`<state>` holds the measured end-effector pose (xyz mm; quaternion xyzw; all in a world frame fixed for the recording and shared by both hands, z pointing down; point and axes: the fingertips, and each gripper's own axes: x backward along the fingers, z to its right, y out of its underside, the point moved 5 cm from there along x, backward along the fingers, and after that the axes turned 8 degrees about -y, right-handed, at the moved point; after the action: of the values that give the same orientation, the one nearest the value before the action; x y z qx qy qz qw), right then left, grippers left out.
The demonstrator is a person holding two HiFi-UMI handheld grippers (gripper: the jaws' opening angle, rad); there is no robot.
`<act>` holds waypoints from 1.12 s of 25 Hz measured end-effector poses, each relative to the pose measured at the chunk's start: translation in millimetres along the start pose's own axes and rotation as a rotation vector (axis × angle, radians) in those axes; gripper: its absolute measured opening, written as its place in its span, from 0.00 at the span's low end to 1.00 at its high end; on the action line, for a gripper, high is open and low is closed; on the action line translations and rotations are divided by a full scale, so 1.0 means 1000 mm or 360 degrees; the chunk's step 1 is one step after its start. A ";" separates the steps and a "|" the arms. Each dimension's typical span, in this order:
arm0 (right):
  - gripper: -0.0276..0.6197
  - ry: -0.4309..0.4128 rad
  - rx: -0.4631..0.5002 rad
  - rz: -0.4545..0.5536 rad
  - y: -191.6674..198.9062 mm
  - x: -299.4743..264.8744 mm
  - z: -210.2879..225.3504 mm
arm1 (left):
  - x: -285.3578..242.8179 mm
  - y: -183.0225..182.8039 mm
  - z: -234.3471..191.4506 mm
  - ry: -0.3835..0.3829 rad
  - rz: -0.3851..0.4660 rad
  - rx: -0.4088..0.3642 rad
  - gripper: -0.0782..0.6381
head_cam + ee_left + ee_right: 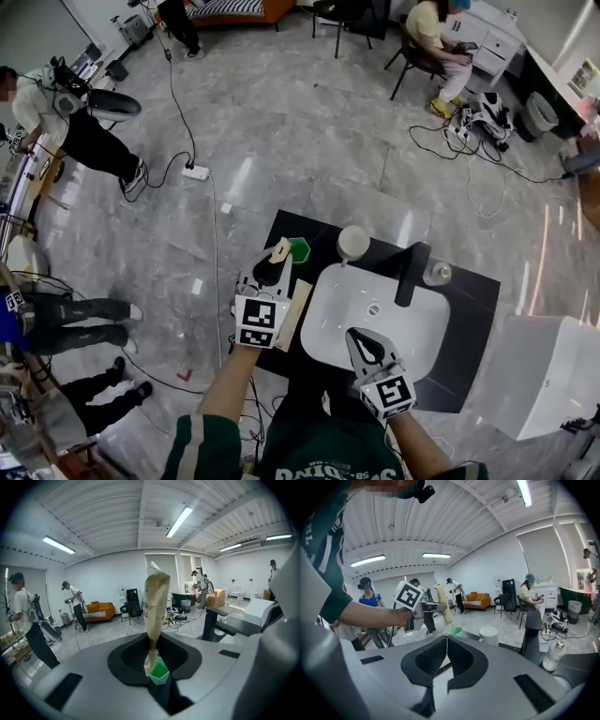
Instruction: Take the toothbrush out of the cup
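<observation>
My left gripper (272,267) is shut on a toothbrush in a tan paper wrapper (279,251), which stands nearly upright between the jaws. In the left gripper view the toothbrush (155,611) rises well above the jaws, and its lower end hangs just over the green cup (159,671). That green cup (298,249) sits on the black counter, left of the sink. My right gripper (359,337) hovers over the near rim of the white sink (323,281), shut with nothing between its jaws (446,638). From the right gripper view, the toothbrush (443,604) appears lifted above the green cup (456,631).
A black faucet (411,272) stands behind the basin, with a white round cup (353,242) to its left and a small bottle (437,273) to its right. A tan flat pack (292,314) lies on the counter's left. People, chairs and cables are across the floor.
</observation>
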<state>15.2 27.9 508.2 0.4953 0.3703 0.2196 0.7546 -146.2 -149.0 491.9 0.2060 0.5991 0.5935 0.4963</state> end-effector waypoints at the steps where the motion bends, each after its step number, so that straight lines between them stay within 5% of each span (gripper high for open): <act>1: 0.10 -0.0009 0.0004 0.0002 -0.001 -0.001 -0.001 | 0.003 0.000 -0.002 -0.0001 -0.0006 0.0000 0.21; 14: 0.10 -0.0108 0.0052 -0.0009 -0.012 -0.017 -0.010 | 0.034 0.039 -0.024 0.0018 -0.0259 0.0010 0.21; 28: 0.10 -0.0190 0.0068 -0.0032 -0.011 -0.033 -0.015 | 0.055 0.124 -0.010 0.0225 -0.0833 0.0119 0.20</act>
<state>-17.9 8.6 505.7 0.5198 0.3342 0.1739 0.7667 -220.2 -81.5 584.6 0.0206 0.6866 0.4354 0.5818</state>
